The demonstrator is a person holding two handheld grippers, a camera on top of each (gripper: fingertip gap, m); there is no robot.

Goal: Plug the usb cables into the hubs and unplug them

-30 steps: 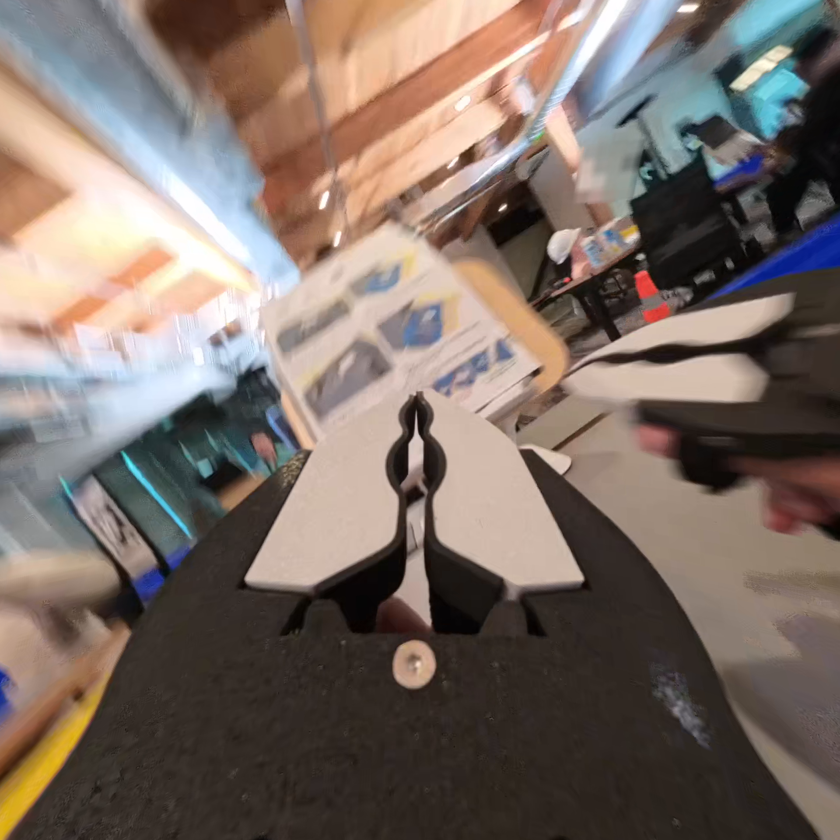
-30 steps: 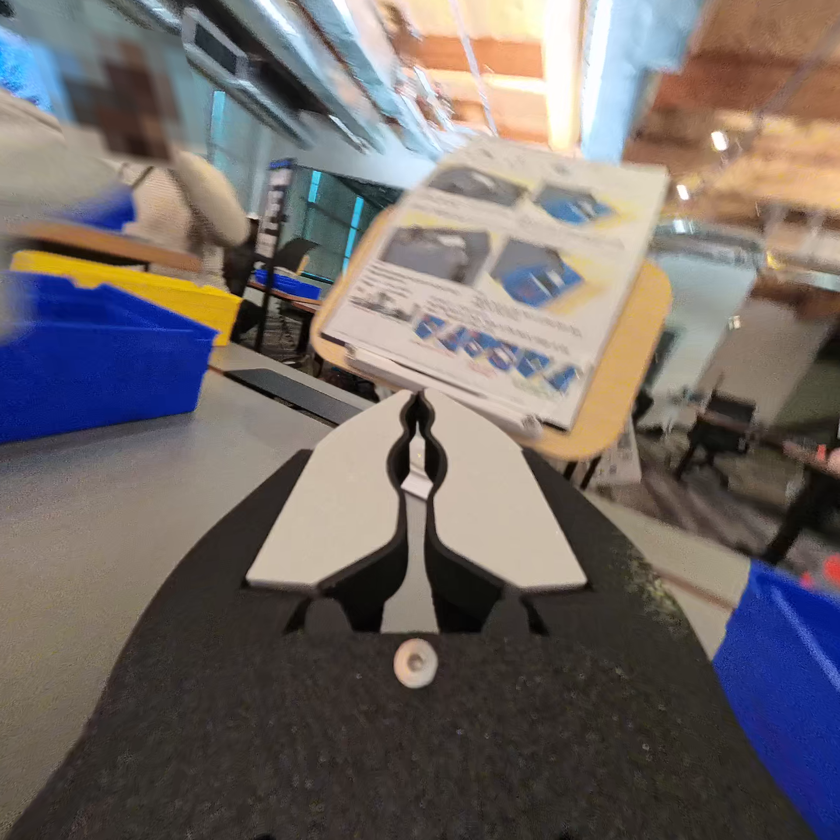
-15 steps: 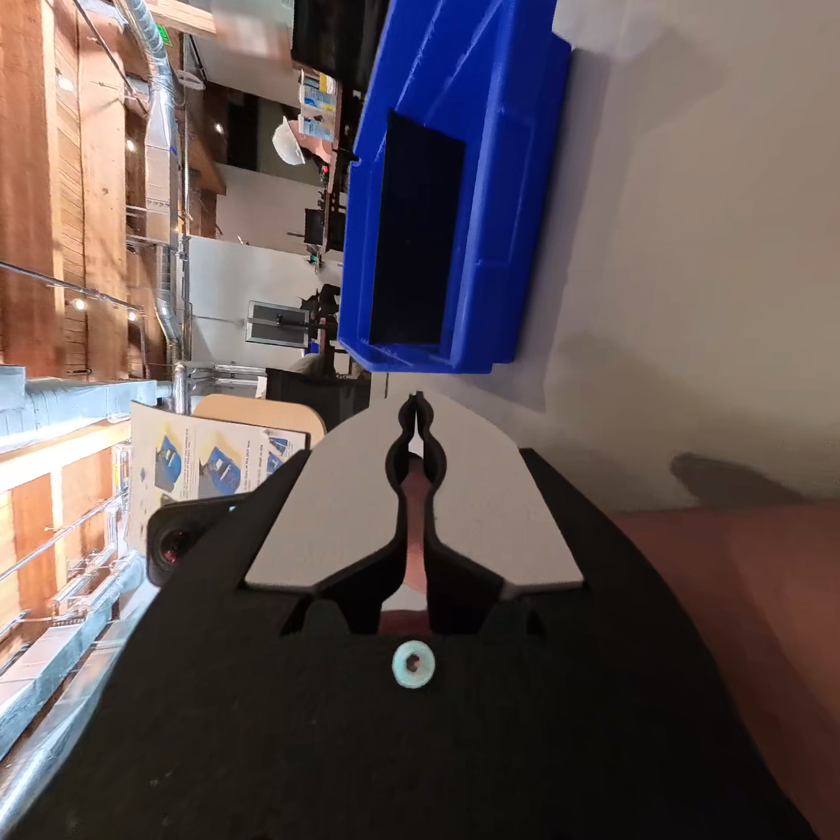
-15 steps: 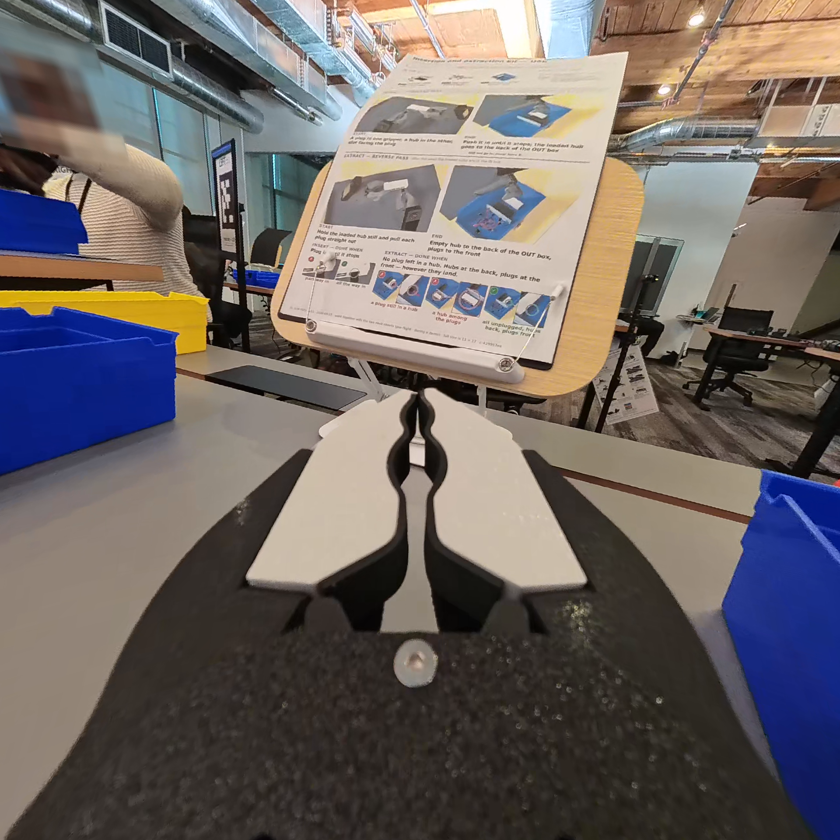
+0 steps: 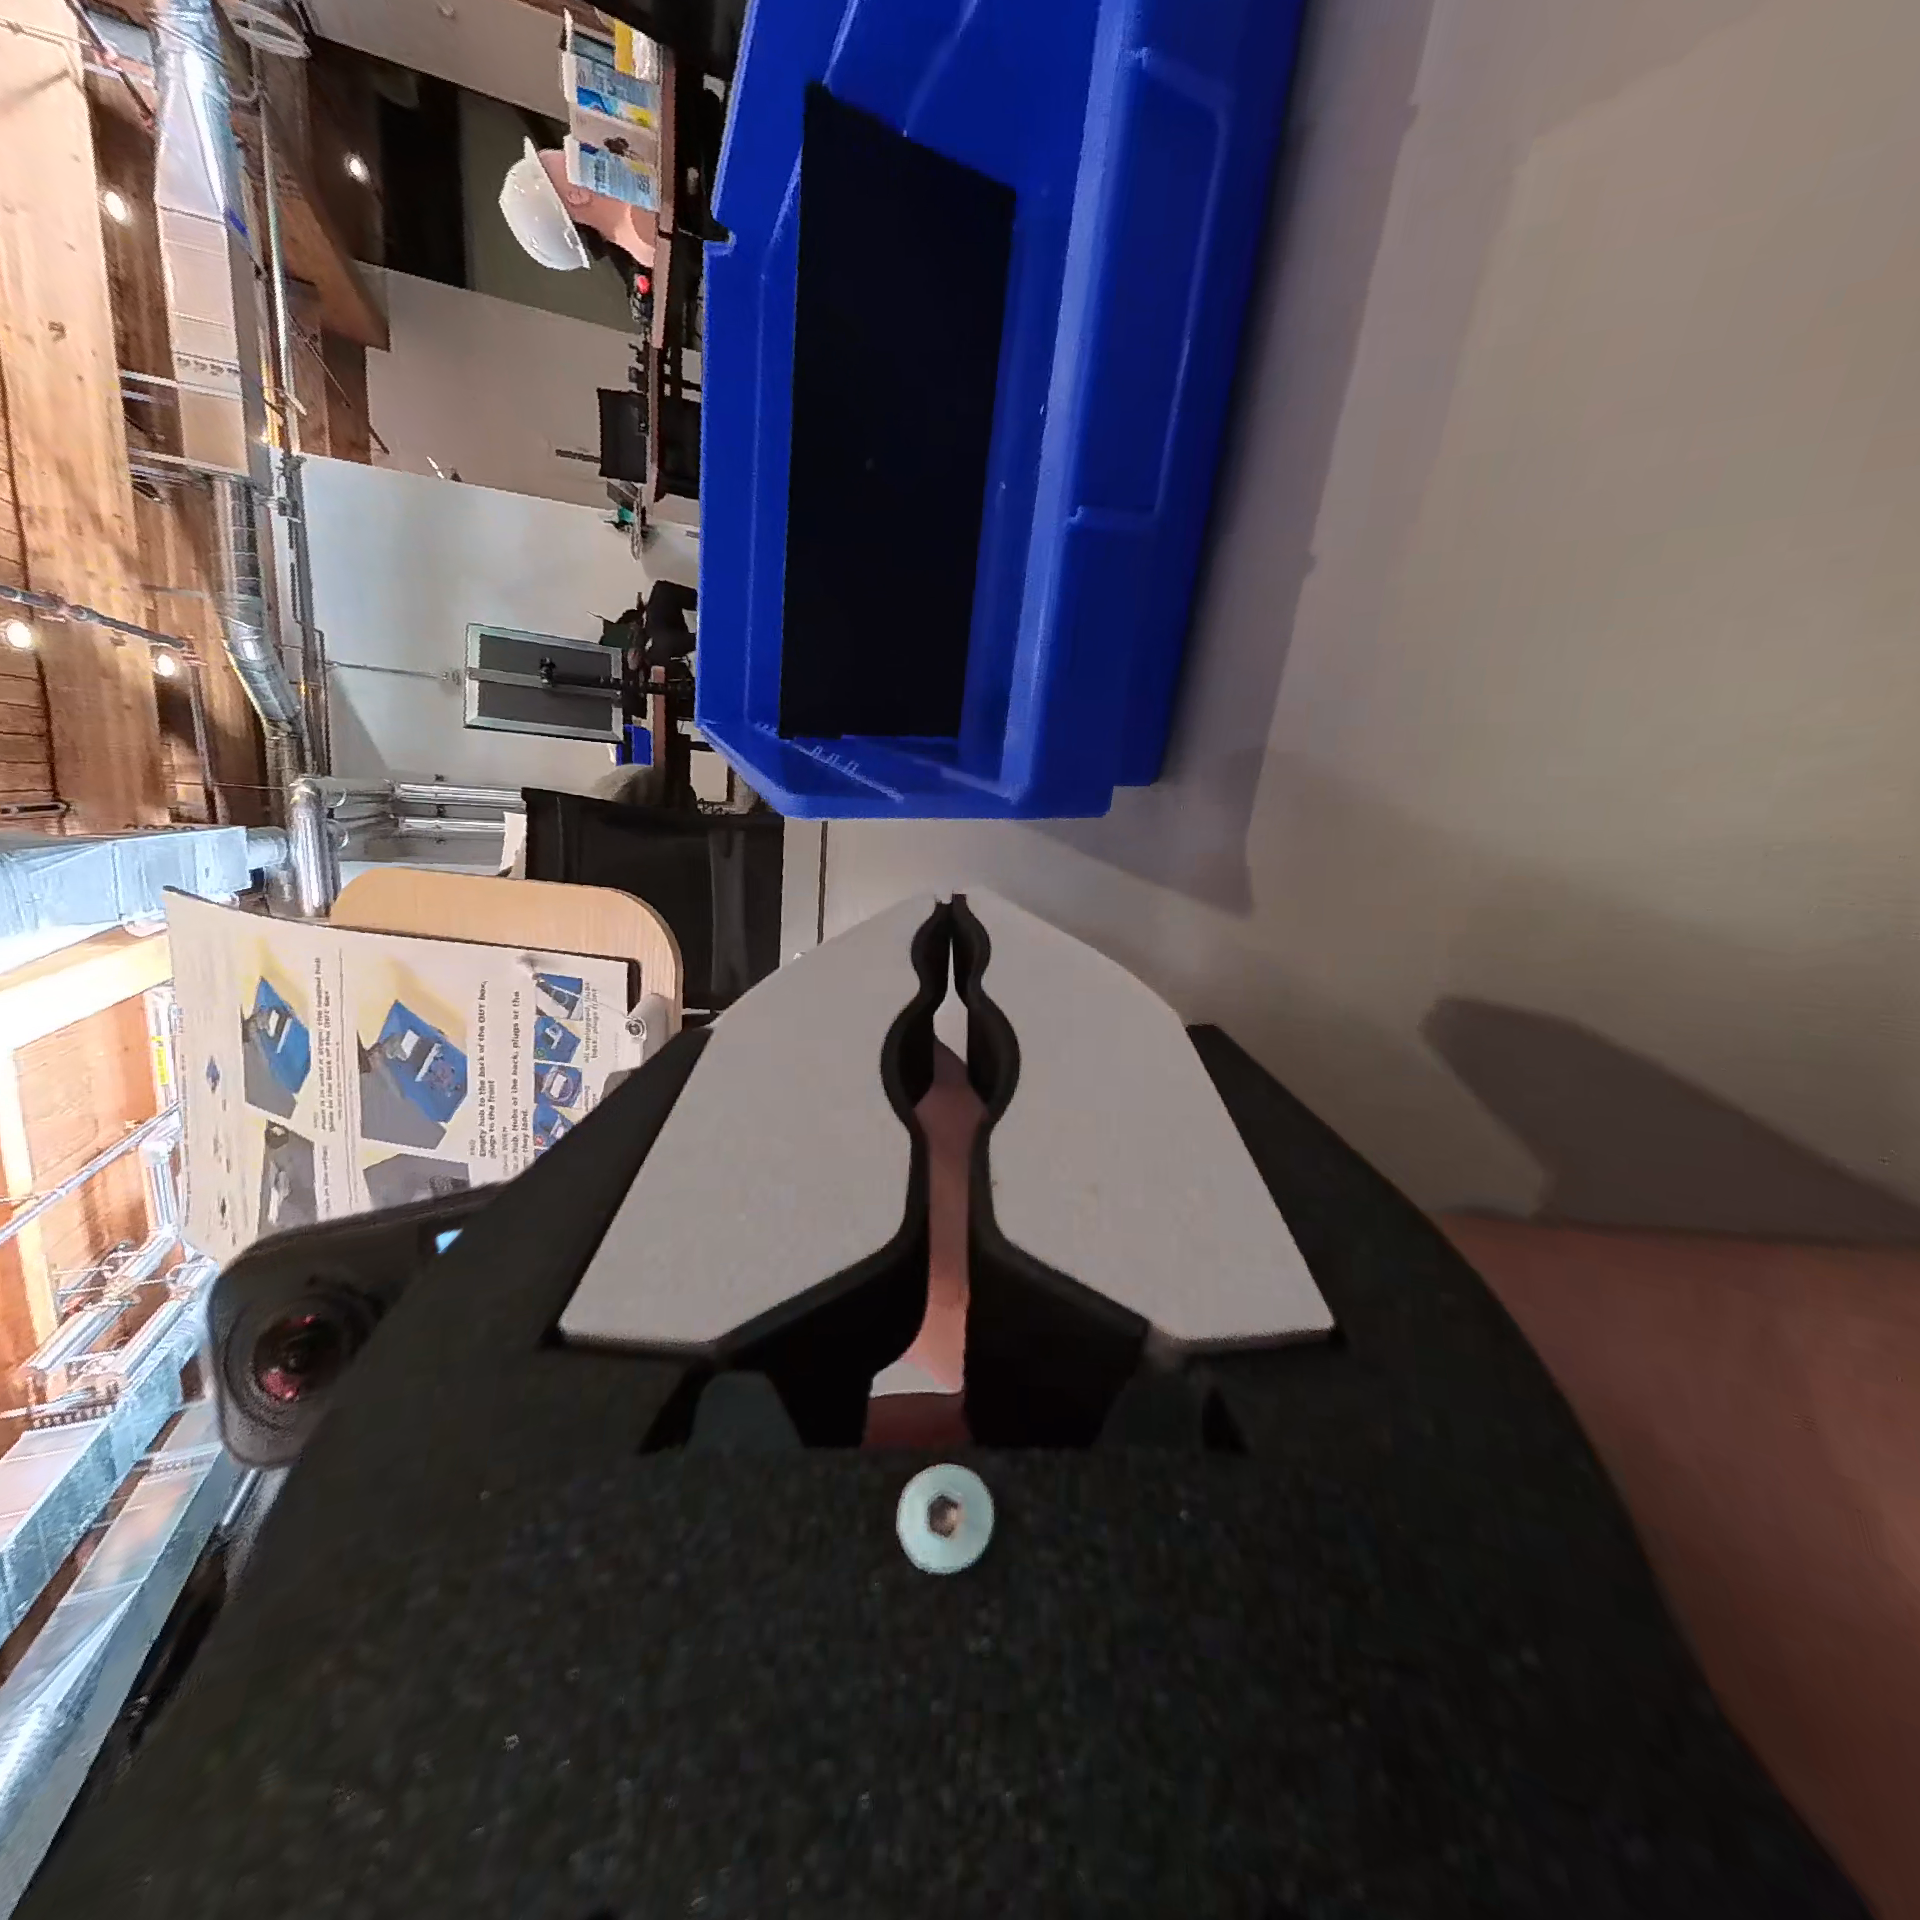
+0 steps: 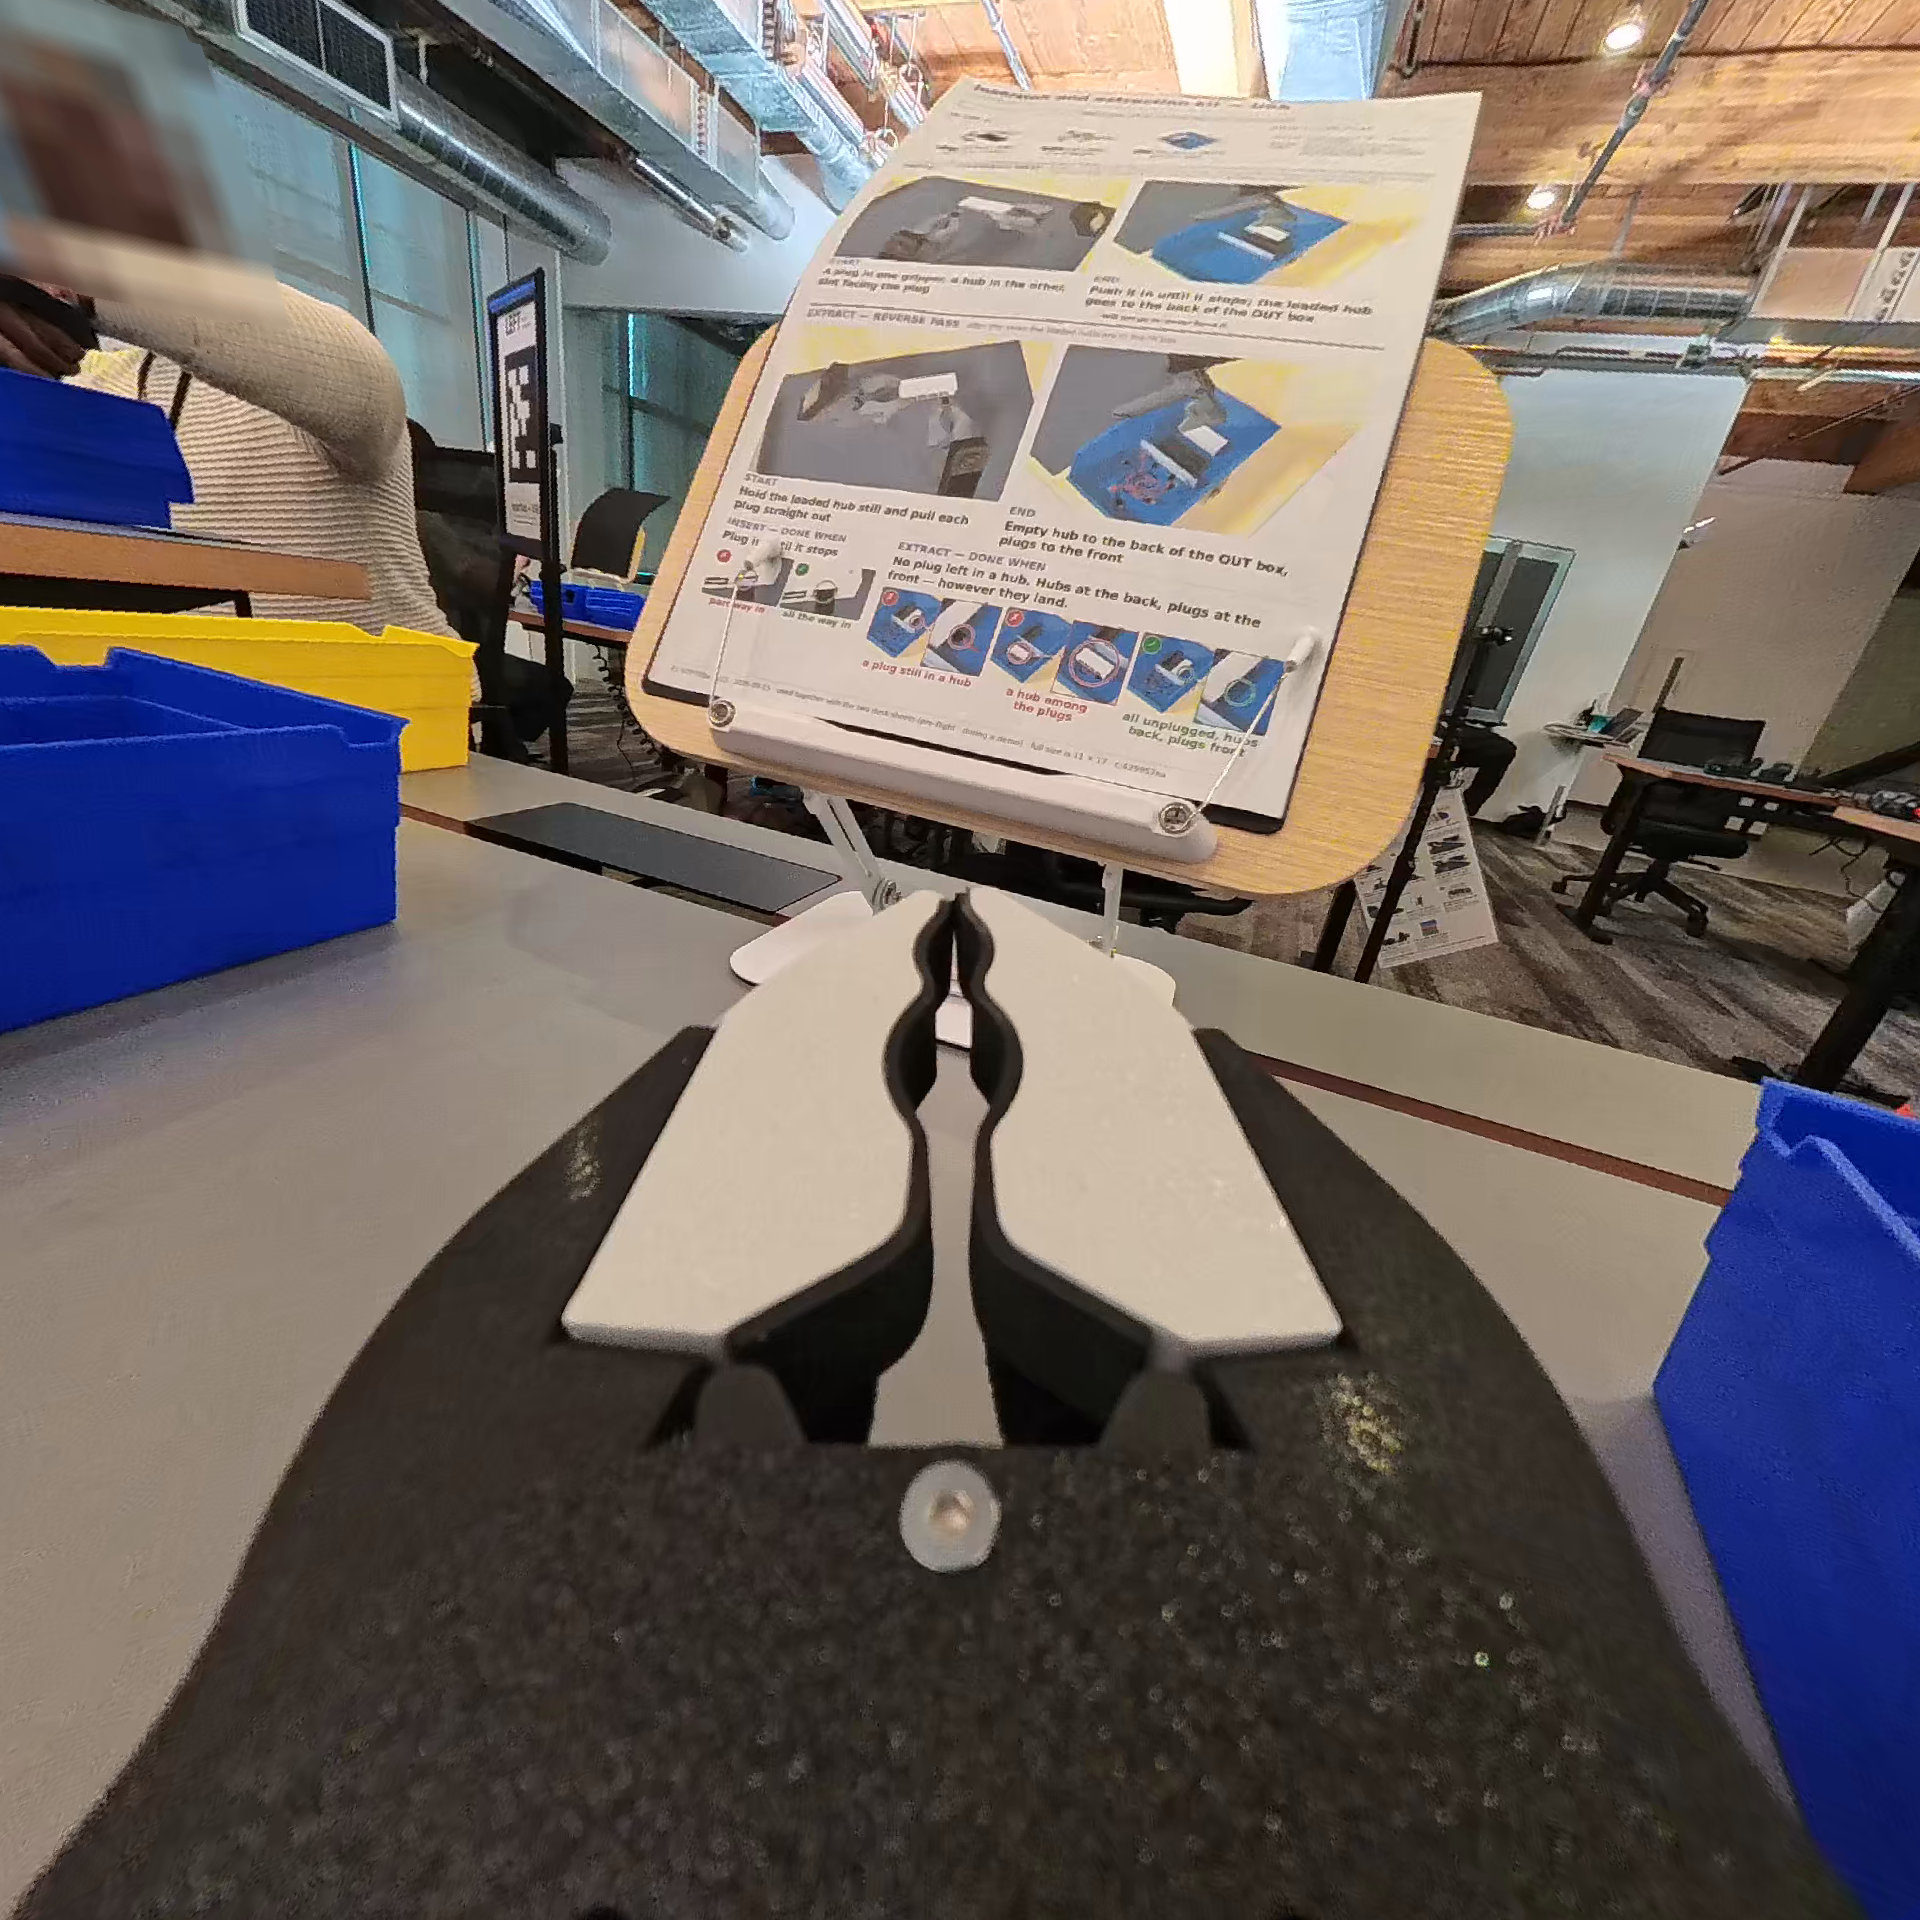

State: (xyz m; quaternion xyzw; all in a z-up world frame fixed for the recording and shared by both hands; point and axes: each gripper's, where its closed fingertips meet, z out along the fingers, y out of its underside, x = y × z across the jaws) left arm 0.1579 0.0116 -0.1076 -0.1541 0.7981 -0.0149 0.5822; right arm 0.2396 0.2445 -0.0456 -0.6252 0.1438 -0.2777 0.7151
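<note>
Grey table [image 6: 260,1143] — blue bins [image 6: 187,821], instruction stand [image 6: 1434,623] (both grippers [image 6: 954,914] [image 5: 952,914] pinched together, empty).

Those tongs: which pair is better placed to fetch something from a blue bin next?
Probably left. The left tongs, shut and empty, point at a blue bin just ahead; the right tongs face the instruction stand.

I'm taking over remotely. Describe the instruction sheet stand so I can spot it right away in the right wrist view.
Start from the grey table and look straight ahead past the shut right tool. There a white-footed stand holds a tilted light-wood board with a printed instruction sheet clipped on it. Unlike the blue bin and yellow bin at left, it stands upright and carries photos.
</note>
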